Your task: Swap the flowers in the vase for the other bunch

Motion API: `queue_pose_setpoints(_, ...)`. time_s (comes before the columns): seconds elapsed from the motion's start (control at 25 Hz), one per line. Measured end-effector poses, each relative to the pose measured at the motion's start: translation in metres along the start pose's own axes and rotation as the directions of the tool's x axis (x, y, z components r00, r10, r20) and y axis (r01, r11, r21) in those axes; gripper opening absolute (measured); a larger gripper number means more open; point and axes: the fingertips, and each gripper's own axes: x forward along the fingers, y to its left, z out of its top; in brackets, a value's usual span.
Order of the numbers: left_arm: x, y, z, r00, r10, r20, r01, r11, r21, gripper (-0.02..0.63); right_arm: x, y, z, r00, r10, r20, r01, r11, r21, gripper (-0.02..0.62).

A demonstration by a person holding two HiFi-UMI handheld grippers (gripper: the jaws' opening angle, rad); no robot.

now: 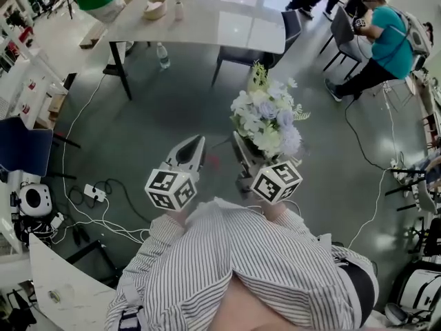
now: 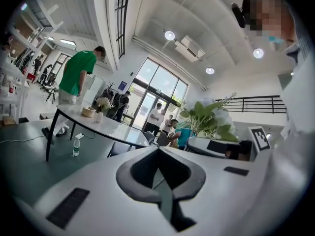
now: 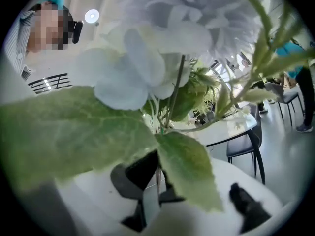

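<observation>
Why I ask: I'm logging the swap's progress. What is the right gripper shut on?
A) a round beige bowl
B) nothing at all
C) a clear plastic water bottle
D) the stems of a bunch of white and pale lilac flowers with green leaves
D: in the right gripper view, the thin stems run down between the closed jaws of the right gripper, and the head view shows the bunch of white and pale lilac flowers standing up from it.

I see a pale table (image 1: 207, 23) holding a bowl (image 1: 156, 7) and a small vase (image 1: 178, 9). A bottle (image 1: 163, 56) and a power strip (image 1: 94, 193) sit on the floor (image 1: 158, 116).
</observation>
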Motion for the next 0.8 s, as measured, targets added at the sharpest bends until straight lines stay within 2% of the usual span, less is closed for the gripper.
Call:
queue_pose_setpoints(0.2,0.010,-0.006,0.000,1.000,0.006,-0.003,-0.006,0.999,0.031,0.008,-0.004,-0.013,-0.004,1.000,-0.016,-0.017,0.017,1.000,0.022,0.028)
queue_pose_setpoints(0.44,0.038,-0.028,-0.011,1.000,0.014,-0.003,-0.014,1.000,0.019,0.008,-0.013,-0.035,-0.010,0.995,0.024,-0.095,-0.021,0.999,0.034,0.028)
queue_pose_setpoints(0.8,0.043,-0.026,-0.028,0.997,0.079,-0.019,-0.079,0.997,-0.019,0.008,-0.017,-0.057,-0.013,0.992,0.028,-0.123,-0.018,0.997,0.079,0.028)
